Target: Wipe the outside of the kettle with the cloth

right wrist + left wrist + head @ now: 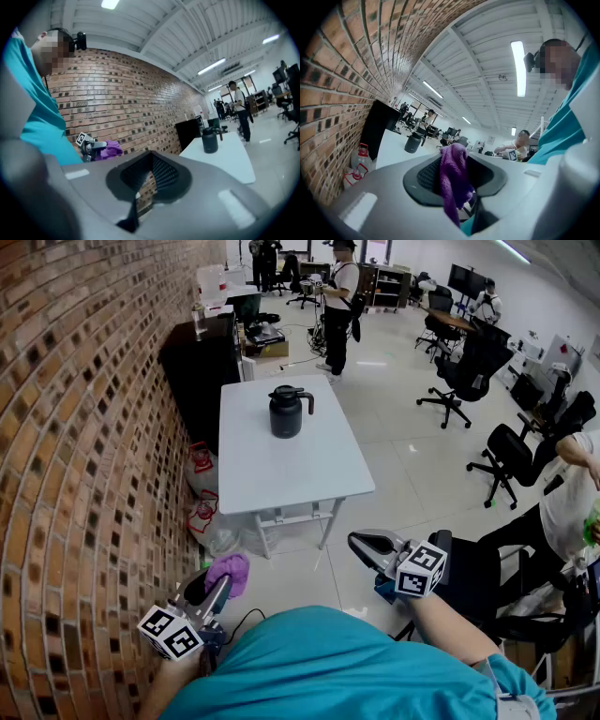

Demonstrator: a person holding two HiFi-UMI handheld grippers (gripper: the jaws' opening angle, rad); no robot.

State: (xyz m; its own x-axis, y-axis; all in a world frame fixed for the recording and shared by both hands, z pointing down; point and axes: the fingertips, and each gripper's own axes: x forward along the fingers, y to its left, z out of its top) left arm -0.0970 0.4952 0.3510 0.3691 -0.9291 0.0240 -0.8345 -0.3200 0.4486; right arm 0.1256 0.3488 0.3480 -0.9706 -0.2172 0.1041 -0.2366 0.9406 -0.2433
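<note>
The dark kettle (286, 411) stands upright on a white table (309, 474) some way ahead of me, far from both grippers. It shows small in the left gripper view (413, 142) and in the right gripper view (209, 139). My left gripper (218, 583) is held low by the brick wall, shut on a purple cloth (230, 570) that hangs bunched between its jaws (454, 180). My right gripper (362, 542) is held low on my right, shut with nothing in it (139, 190). From the right gripper view I see the left gripper (92, 146) and the cloth (108, 150).
A brick wall (84, 427) runs along the left. Bags and bottles (202, 512) lie between the wall and the table. A black cabinet (202, 362) stands behind the table. Office chairs (469, 371) and people (337, 301) fill the room to the right and beyond.
</note>
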